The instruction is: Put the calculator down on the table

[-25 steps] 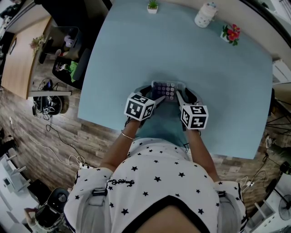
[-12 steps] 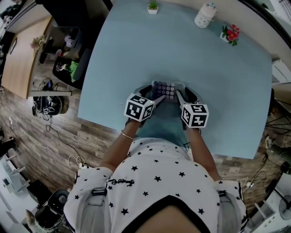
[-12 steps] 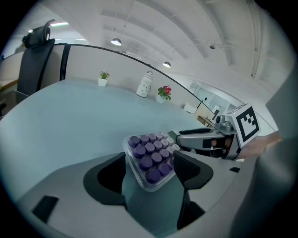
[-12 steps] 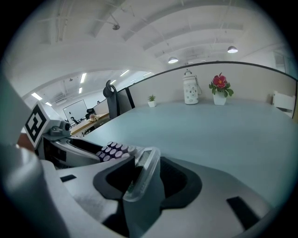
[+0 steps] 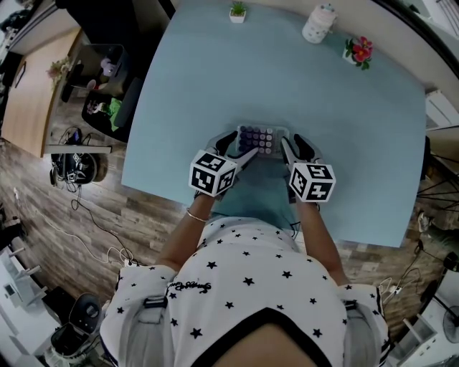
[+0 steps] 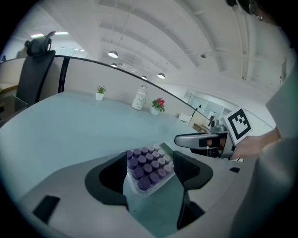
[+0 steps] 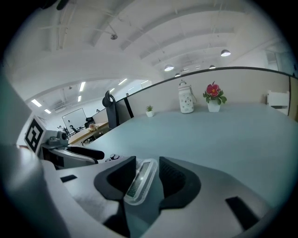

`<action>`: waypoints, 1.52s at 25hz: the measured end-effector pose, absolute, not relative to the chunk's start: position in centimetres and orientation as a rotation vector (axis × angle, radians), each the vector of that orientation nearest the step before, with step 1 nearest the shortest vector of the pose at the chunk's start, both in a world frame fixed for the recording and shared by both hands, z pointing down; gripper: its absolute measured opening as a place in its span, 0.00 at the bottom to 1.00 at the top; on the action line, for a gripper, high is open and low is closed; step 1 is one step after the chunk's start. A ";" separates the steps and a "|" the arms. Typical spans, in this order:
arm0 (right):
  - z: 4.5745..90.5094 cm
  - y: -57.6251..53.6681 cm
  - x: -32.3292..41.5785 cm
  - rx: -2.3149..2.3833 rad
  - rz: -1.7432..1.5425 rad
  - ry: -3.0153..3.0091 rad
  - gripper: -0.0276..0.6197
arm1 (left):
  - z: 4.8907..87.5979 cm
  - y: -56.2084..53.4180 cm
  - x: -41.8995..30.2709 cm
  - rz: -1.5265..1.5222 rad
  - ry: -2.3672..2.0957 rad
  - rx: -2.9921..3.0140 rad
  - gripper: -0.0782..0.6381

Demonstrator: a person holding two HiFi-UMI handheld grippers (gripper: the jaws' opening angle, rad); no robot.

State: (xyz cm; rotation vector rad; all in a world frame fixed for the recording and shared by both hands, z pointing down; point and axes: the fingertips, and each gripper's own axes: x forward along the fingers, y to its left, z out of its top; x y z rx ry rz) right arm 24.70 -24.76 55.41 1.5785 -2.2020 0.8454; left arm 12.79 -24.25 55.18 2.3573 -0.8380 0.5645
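Note:
The calculator [image 5: 258, 140], in a clear case with rows of purple keys, is over the near middle of the pale blue table [image 5: 215, 79]. My left gripper [image 5: 240, 145] is shut on its left end and my right gripper [image 5: 294, 147] on its right end. In the left gripper view the calculator [image 6: 148, 168] lies tilted between the dark jaws of the left gripper [image 6: 150, 174], keys up. In the right gripper view the right gripper [image 7: 147, 179] pinches the calculator [image 7: 139, 180] edge-on, display strip showing. I cannot tell whether it touches the table.
At the table's far edge stand a small green plant [image 5: 237, 11], a white jar [image 5: 316, 24] and a pot of red flowers [image 5: 358, 50]. The table's near edge [image 5: 179, 199] runs just below the grippers. A dark chair and cables sit on the wooden floor at the left [image 5: 107, 86].
Both grippers and the calculator have shifted only slightly. The left marker cube has gone a little down and left, the right one a little right.

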 end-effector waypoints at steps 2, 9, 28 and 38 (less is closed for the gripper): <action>54.6 -24.5 24.9 1.600 0.849 -2.227 0.26 | 54.2 -24.1 13.1 0.499 -0.825 2.370 0.57; 52.7 -22.7 24.7 1.645 0.871 -2.285 0.17 | 50.9 -23.4 12.7 0.334 -0.879 2.421 0.35; 43.0 -16.9 23.3 1.747 0.765 -2.592 0.04 | 42.8 -17.9 12.0 0.201 -0.947 2.710 0.17; 42.2 -15.2 23.0 1.739 0.775 -2.625 0.04 | 41.4 -16.9 12.4 0.170 -0.948 2.747 0.17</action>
